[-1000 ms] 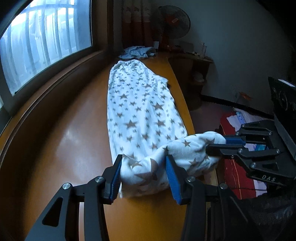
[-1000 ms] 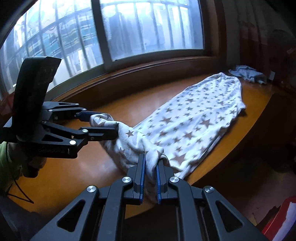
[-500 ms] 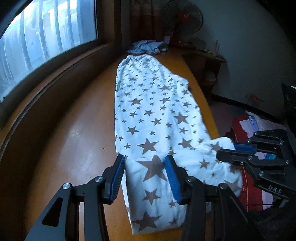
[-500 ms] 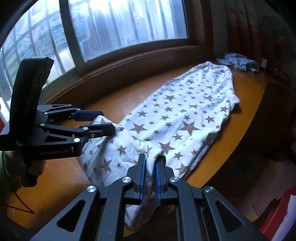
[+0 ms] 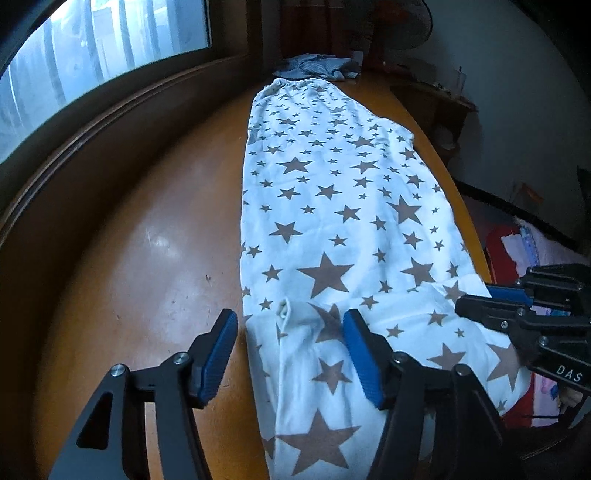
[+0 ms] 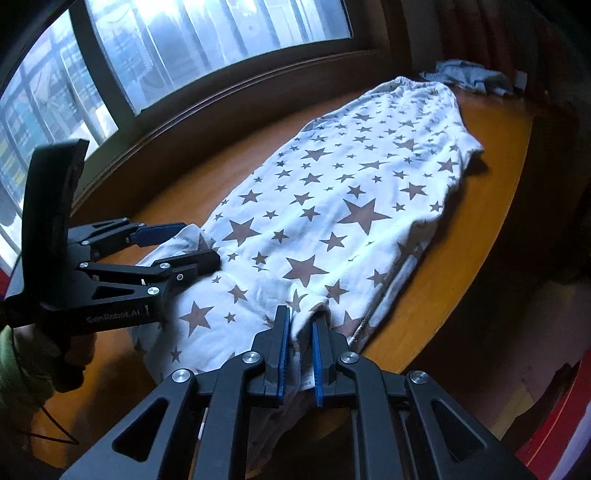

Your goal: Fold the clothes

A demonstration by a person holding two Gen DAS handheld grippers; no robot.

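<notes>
1. The star-print garment lies flat on the orange bench, long axis running from bottom centre toward the frame's top.
2. Left claw is opening, its pads clear of the hem between them.
3. Right claw is clenched on the near hem.

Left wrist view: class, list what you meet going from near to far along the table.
Left gripper → star-print garment → crumpled blue-grey cloth → standing fan.

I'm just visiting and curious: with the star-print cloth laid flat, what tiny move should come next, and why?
Probably open the right gripper: it still pinches the star-print garment's near hem, while the left gripper's jaws are opening clear of the cloth, which lies spread along the wooden table.
</notes>
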